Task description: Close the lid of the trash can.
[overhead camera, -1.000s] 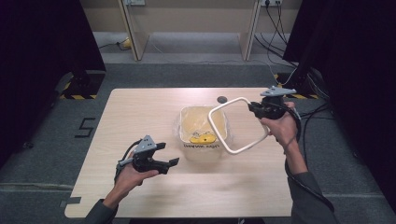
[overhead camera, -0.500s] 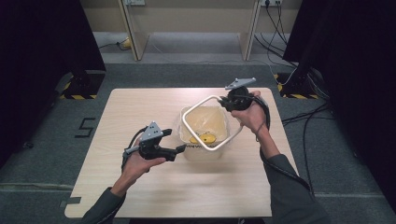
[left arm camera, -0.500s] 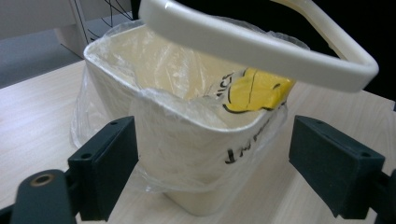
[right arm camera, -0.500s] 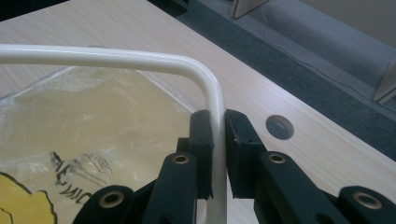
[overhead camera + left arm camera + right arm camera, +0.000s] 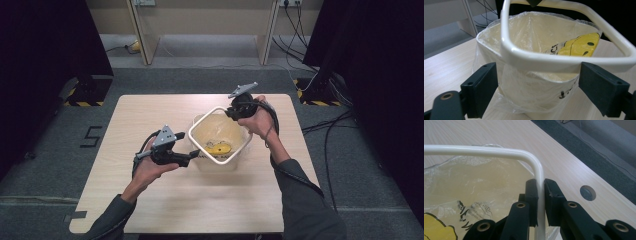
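A cream bin (image 5: 215, 129) lined with a clear plastic bag stands mid-table; the bag carries a yellow print (image 5: 218, 148). A white rounded-square ring (image 5: 190, 135) hangs tilted just over the bin's mouth. My right gripper (image 5: 231, 112) is shut on the ring's far corner; in the right gripper view its jaws (image 5: 541, 195) pinch the ring's bar (image 5: 486, 150). My left gripper (image 5: 192, 156) is open at the bin's near-left side. In the left gripper view its jaws (image 5: 541, 91) straddle the bin (image 5: 534, 100), with the ring (image 5: 564, 62) crossing above them.
The wooden table (image 5: 150, 200) has a round hole (image 5: 587, 192) near its far edge, beside the right gripper. Cables (image 5: 325, 125) trail over the floor on the right. A "5" mark (image 5: 91, 136) lies on the floor at the left.
My right gripper has carried the ring leftward from the bin's right side to over its mouth. My left gripper has moved up and toward the bin.
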